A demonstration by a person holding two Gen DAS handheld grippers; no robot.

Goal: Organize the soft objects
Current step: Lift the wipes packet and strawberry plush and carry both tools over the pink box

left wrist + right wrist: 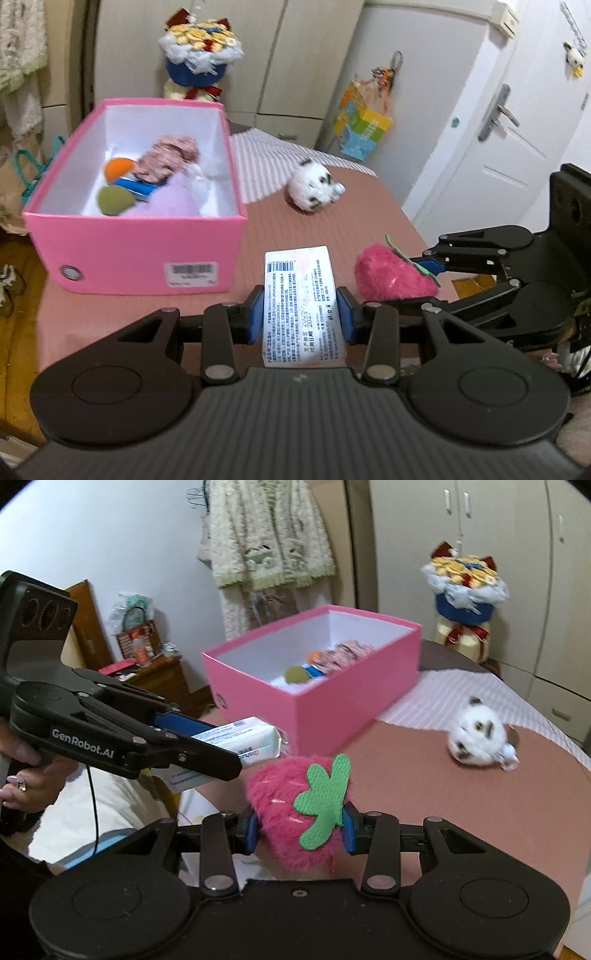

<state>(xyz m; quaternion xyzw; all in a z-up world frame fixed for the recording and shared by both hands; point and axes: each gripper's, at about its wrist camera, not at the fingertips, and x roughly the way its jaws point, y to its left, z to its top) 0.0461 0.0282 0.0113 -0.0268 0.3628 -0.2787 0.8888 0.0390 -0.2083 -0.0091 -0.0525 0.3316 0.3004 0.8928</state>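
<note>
My left gripper (pixel 301 315) is shut on a white tissue pack (pixel 301 295) with printed labels, held above the brown table. The same pack (pixel 240 740) shows in the right wrist view, clamped by the left gripper (pixel 207 746). My right gripper (pixel 298 829) is shut on a pink plush strawberry (pixel 284 812) with a green felt leaf, which also shows at the right of the left wrist view as the strawberry (pixel 391 275). An open pink box (pixel 140 254) stands ahead to the left, holding several soft toys. A white spotted plush (pixel 314 186) lies on the table beyond.
A plush bouquet (pixel 199 51) stands behind the box by the cupboards. A striped cloth (pixel 266 162) covers the table's far part. A door (pixel 517 122) is at the right, hanging fleece (pixel 266 535) and a wooden cabinet (pixel 162 675) at the left. A hand (pixel 26 779) holds the left gripper's handle.
</note>
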